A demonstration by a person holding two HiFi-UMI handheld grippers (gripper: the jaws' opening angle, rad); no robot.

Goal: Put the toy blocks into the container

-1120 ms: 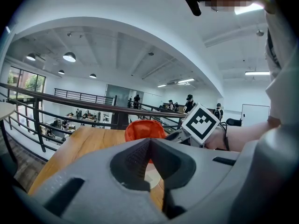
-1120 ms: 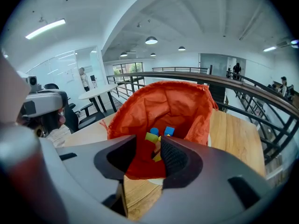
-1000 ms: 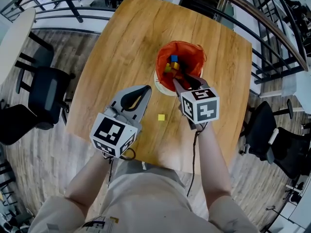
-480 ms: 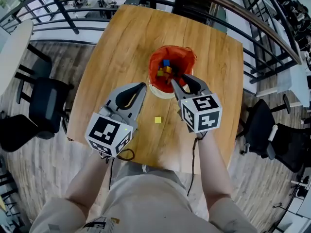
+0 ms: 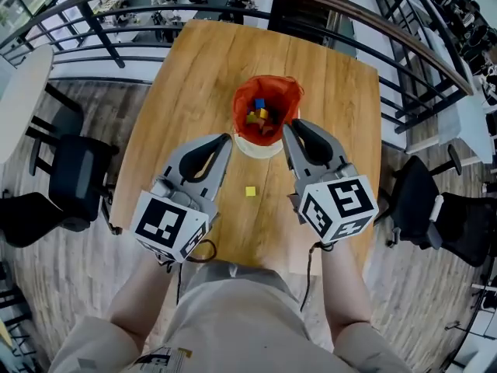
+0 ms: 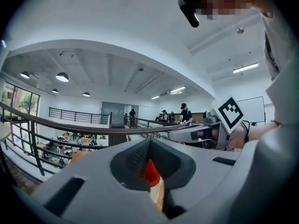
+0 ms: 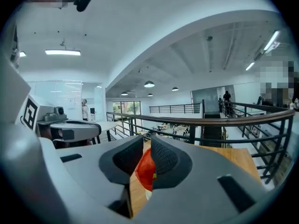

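Yellow block [image 5: 250, 191] loose on table [image 5: 186, 92]; chairs [image 5: 76, 173], railing [image 7: 205, 119] around.

The person wears a pale beige short-sleeved shirt [image 5: 233, 317] with a small printed tag [image 5: 159, 359] at its lower edge. Beyond the shirt, the left gripper [image 5: 226, 139] and right gripper [image 5: 288, 128] are smooth matte grey shells, each tapering into two fingers [image 7: 164, 157] lined with black ribbed pads [image 6: 136, 158]. Each carries a white cube [image 5: 171, 225] printed with black square markers. A thin black cable [image 5: 307, 278] trails from each back toward the shirt.
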